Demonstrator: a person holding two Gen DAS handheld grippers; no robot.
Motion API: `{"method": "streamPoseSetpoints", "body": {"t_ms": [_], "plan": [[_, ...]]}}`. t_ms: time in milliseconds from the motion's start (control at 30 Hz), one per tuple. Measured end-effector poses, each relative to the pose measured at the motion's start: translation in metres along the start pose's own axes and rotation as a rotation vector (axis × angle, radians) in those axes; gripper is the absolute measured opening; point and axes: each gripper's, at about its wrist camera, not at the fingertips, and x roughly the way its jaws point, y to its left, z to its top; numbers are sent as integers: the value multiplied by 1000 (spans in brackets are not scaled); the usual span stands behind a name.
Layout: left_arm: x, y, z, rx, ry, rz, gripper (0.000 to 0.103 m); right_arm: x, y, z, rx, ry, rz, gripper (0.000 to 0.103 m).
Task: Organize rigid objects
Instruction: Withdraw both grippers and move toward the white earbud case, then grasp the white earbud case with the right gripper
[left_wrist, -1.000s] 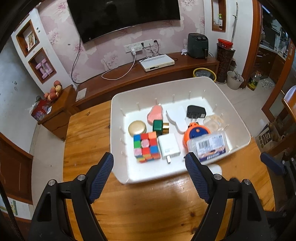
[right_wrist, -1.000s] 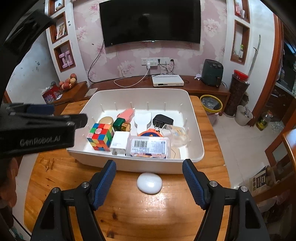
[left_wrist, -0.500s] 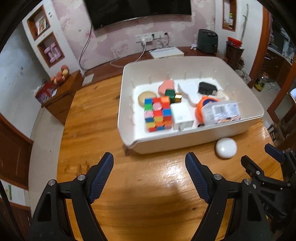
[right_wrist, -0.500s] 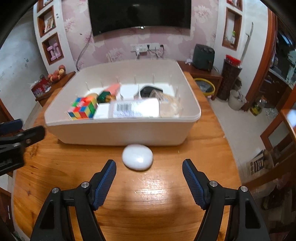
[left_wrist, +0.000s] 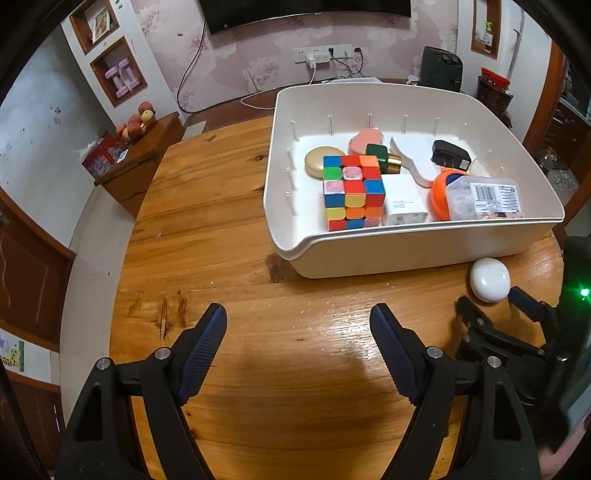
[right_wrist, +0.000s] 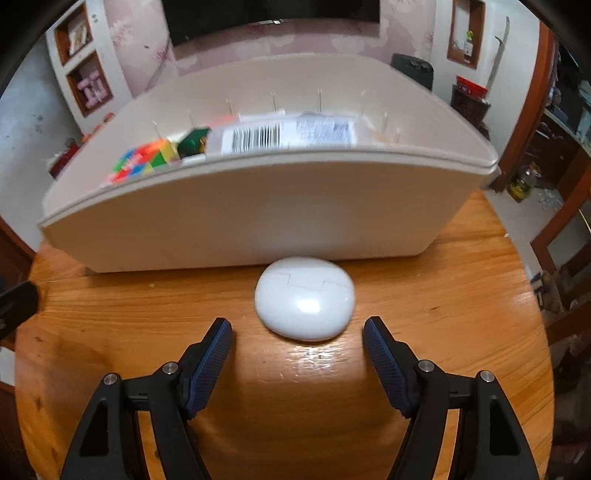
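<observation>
The white earbud case (right_wrist: 305, 297) lies on the table (right_wrist: 424, 295) just beside the bin's (right_wrist: 240, 218) front wall; the right gripper (right_wrist: 297, 328) (spread wide) flanks its near edge. The left gripper (left_wrist: 297, 314), also spread, hangs over bare wood.

I can't read any wording. A clear plastic box (left_wrist: 480, 201) in the white bin (left_wrist: 406, 254) carries a barcode label with fine print too small to read; the white charger block (left_wrist: 402, 201) has tiny illegible print.
</observation>
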Motion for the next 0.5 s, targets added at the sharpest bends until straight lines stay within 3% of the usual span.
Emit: {"method": "streamPoseSetpoints", "body": {"t_ms": [333,500], "plan": [[8,5,1,-21,24,-9,82,-1,13,4,102,-85,-105,78],[11,6,0,-24,34,-12,82,-6,19,3,103,-104,-104,57]]}}
